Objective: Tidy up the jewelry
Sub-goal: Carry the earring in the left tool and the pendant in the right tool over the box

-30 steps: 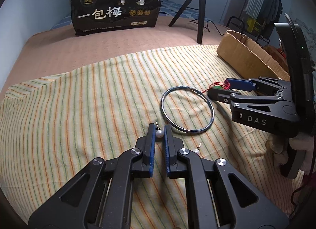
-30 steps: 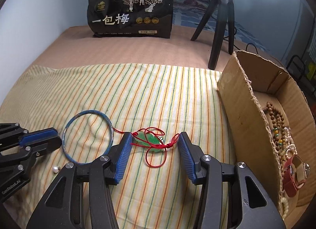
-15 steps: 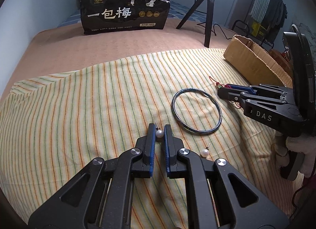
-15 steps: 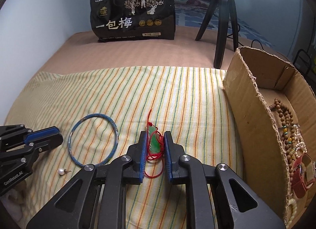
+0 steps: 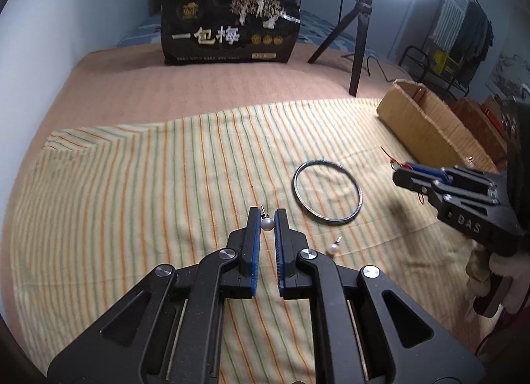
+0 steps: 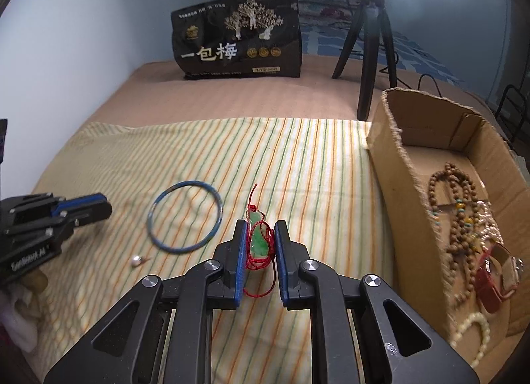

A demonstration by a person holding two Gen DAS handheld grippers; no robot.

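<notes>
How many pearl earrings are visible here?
2: one pearl earring held in the left claw, the other lying on the striped cloth beside it. The box may hide more.

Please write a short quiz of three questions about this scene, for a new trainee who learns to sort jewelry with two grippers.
1. True or false: the left gripper holds the blue bangle.
2. What does the right gripper hold? A) wooden beads B) green pendant on red cord C) red watch
3. Fill in: the jewelry already sorted lies in the ______.

Key
1. False. It is shut on a pearl earring; the bangle lies on the striped cloth, near a second pearl earring.
2. B, the green pendant.
3. Cardboard box, holding the wooden beads and red watch.
</notes>
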